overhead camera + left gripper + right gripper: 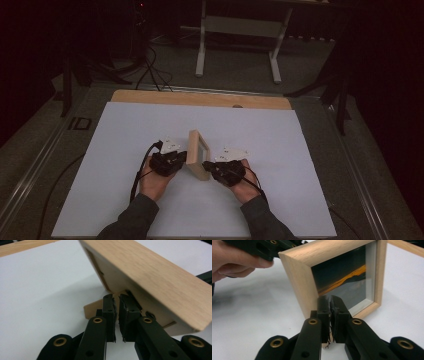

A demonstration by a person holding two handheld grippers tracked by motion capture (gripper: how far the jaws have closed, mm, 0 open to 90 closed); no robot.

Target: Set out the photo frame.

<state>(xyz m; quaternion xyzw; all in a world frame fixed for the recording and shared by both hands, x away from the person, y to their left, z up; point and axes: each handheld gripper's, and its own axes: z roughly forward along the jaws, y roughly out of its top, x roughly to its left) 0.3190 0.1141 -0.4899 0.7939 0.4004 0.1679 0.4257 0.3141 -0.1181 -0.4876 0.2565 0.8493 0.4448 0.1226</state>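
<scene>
A light wooden picture frame [198, 155] stands upright on the white sheet, edge-on to the high view, between my two grippers. My left gripper [182, 159] is at its back. In the left gripper view the frame's back [155, 277] leans overhead, and the left gripper [117, 298] has a narrow empty slit between its pads, just short of the wooden prop [91, 308]. My right gripper [207, 167] is at the front. In the right gripper view the right gripper [330, 298] points at the frame's lower front [342, 277], which shows a dark picture with an orange streak. Its pads stand barely apart with nothing between them.
The white sheet [150, 125] covers most of the table, with a wooden strip [200, 98] along the far edge. Beyond it are a dark floor, cables [150, 70] and a white stand [240, 30]. The person's left hand [234, 260] shows behind the frame in the right gripper view.
</scene>
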